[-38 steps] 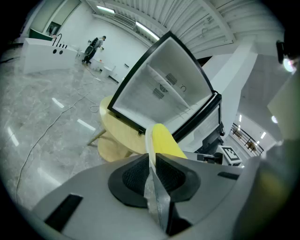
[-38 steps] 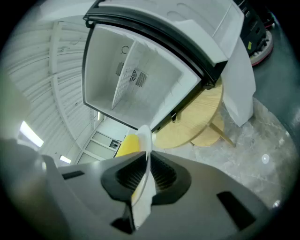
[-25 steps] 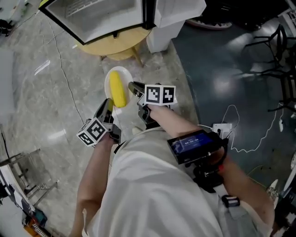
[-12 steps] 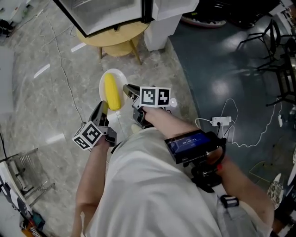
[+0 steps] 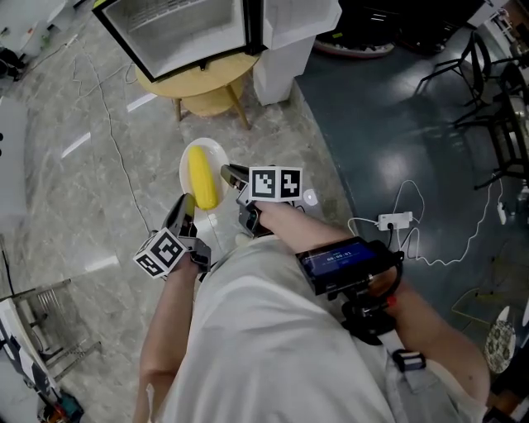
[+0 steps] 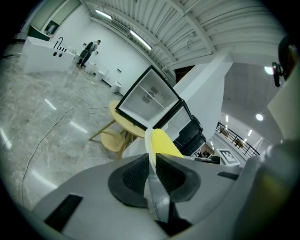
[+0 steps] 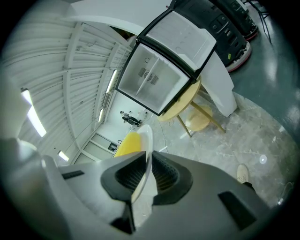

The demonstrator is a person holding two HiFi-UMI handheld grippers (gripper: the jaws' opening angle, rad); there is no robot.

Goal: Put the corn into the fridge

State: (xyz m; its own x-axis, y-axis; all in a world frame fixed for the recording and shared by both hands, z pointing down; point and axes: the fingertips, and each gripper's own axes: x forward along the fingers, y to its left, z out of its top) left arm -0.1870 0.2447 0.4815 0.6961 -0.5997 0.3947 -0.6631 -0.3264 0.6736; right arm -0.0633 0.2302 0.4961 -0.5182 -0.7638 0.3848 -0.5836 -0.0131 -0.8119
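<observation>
A yellow corn cob (image 5: 201,176) lies on a white plate (image 5: 188,159) held above the floor. My left gripper (image 5: 187,205) is shut on the plate's near left rim, and my right gripper (image 5: 227,173) is shut on its right rim. In the left gripper view the plate (image 6: 148,140) stands edge-on between the jaws with the corn (image 6: 164,143) behind it. The right gripper view shows the plate (image 7: 144,140) pinched edge-on, the corn (image 7: 126,143) to its left. The open fridge (image 5: 186,29) stands ahead, its door (image 5: 297,18) swung to the right.
A round wooden table (image 5: 202,81) holds the fridge, with a round stool (image 5: 211,103) under it. A white cable (image 5: 107,116) trails over the marble floor at left. A power strip (image 5: 387,221) with cords lies on the dark floor at right. Metal racks (image 5: 45,322) stand at lower left.
The view has drifted, so the fridge and table sit slightly lower and nearer. Both grippers keep their hold on the plate with the corn.
</observation>
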